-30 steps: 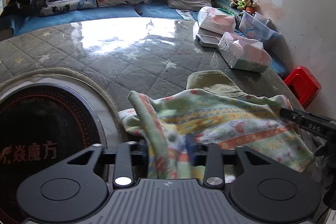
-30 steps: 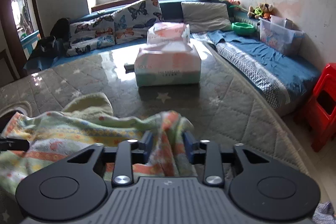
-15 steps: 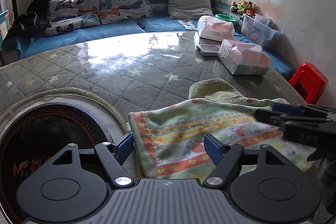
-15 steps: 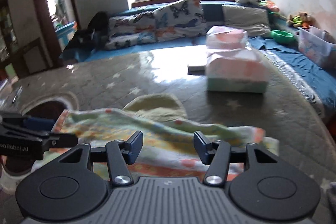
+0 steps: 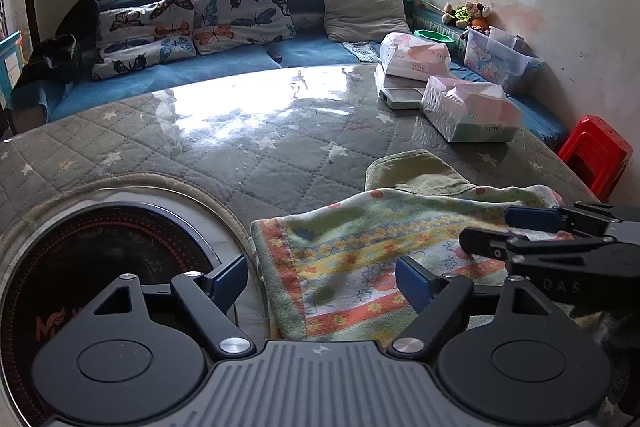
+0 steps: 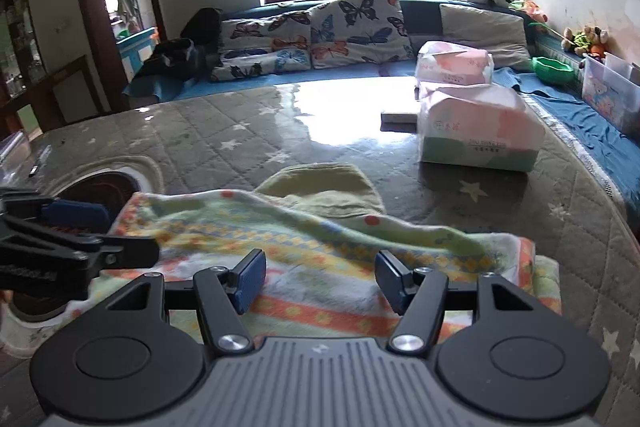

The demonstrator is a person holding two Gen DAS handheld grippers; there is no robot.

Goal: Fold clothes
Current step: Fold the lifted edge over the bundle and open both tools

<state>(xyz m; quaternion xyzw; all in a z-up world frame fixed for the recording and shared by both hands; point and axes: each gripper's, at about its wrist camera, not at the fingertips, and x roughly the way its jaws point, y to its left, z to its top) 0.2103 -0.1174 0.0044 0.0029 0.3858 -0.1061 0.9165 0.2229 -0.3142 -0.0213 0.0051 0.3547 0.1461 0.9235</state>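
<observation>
A colourful patterned cloth lies folded on the grey quilted table, over an olive-green garment. My left gripper is open and empty, just above the cloth's left edge. My right gripper is open and empty over the cloth near its front edge. The olive garment sticks out behind the cloth. The right gripper also shows at the right of the left wrist view, and the left gripper at the left of the right wrist view.
A round black cooktop is set into the table at the left. Tissue packs and a flat grey box stand at the far right. A blue sofa with butterfly pillows lies behind. A red stool stands right.
Both grippers let go of the patterned cloth, opened wide and lifted back. The cloth now lies flat on the table.
</observation>
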